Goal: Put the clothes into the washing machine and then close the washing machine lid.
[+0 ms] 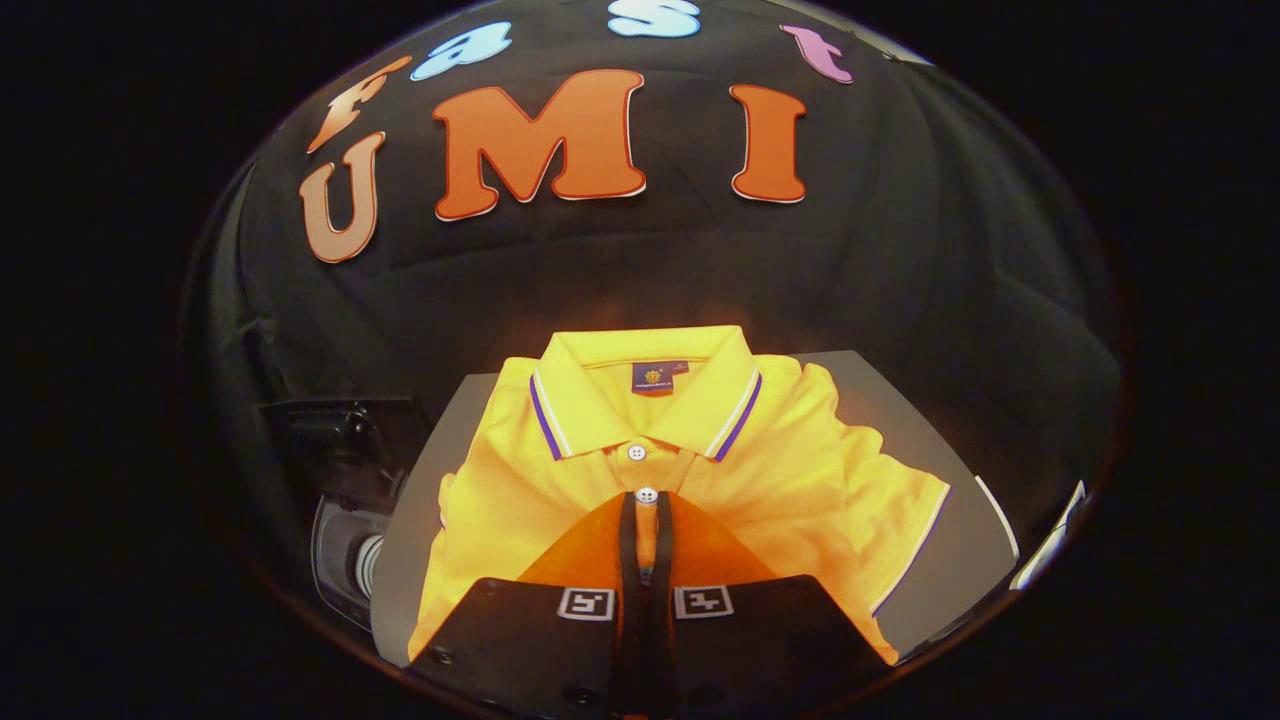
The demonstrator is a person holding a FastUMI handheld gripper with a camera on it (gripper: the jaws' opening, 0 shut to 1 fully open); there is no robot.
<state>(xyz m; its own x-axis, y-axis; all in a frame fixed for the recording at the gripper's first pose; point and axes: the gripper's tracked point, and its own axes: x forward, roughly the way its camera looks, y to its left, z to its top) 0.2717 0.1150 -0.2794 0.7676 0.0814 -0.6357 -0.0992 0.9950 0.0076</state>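
The washing machine (345, 520) sits low to the left of the grey table (905, 420). A folded yellow polo shirt (700, 470) lies on the table. The gripper (646, 520) hovers over its placket, fingers (628, 540) nearly together, tips by the lower white button (646, 495).

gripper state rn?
Gripper: fingers almost together over the placket of the folded yellow polo shirt, tips at its lower white button; whether they pinch fabric cannot be told.
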